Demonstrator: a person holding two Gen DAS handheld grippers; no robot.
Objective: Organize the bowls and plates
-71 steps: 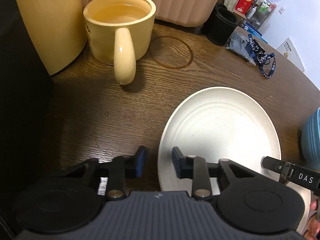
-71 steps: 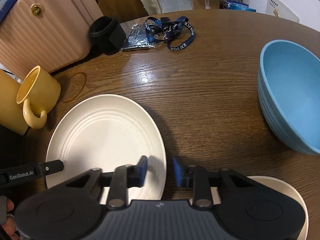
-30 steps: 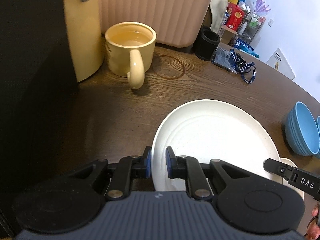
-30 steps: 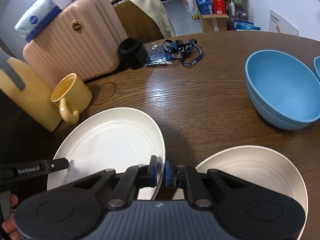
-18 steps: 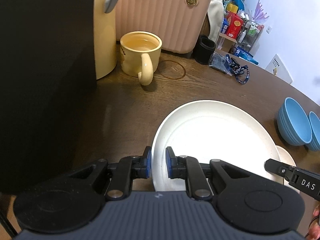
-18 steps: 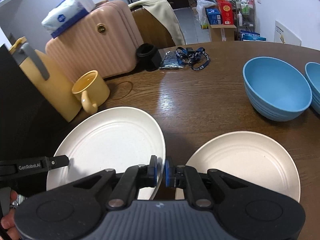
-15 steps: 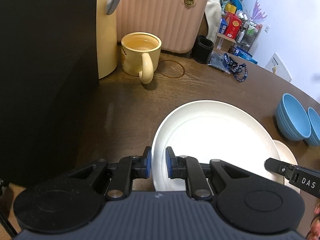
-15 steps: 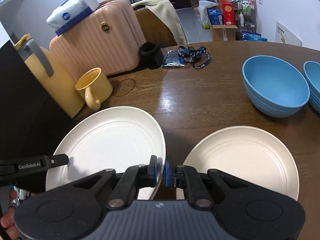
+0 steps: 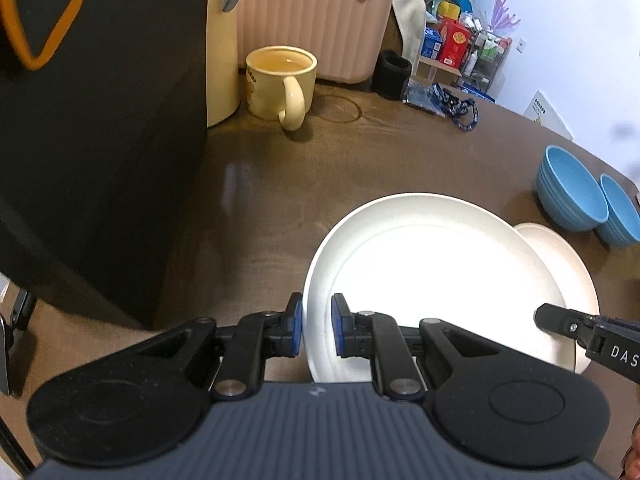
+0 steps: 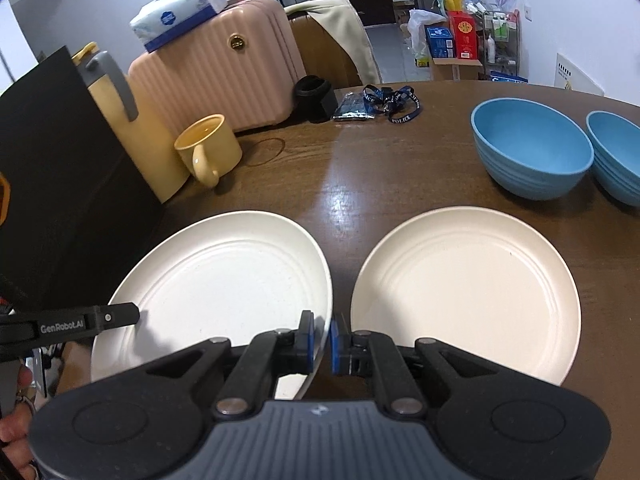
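Observation:
A cream plate (image 9: 432, 276) hangs above the dark wooden table, held from both sides. My left gripper (image 9: 316, 329) is shut on its left rim. My right gripper (image 10: 322, 339) is shut on the right rim of this plate (image 10: 224, 280). A second cream plate (image 10: 464, 288) lies flat on the table just right of the held one; in the left wrist view this second plate (image 9: 560, 248) peeks out behind the held plate's far edge. Two blue bowls (image 10: 528, 148) (image 10: 616, 152) stand side by side at the far right.
A yellow mug (image 10: 208, 148), a yellow jug (image 10: 132, 128) and a pink case (image 10: 216, 76) topped with a tissue pack stand at the back left. A tall black box (image 9: 100, 128) walls off the left. A black cup (image 10: 314, 92) and a lanyard (image 10: 392, 106) lie further back.
Both grippers, open beside the plate at first, have shut on its rims and lifted it. Both views have drawn back and risen, bringing the second plate and the bowls into view.

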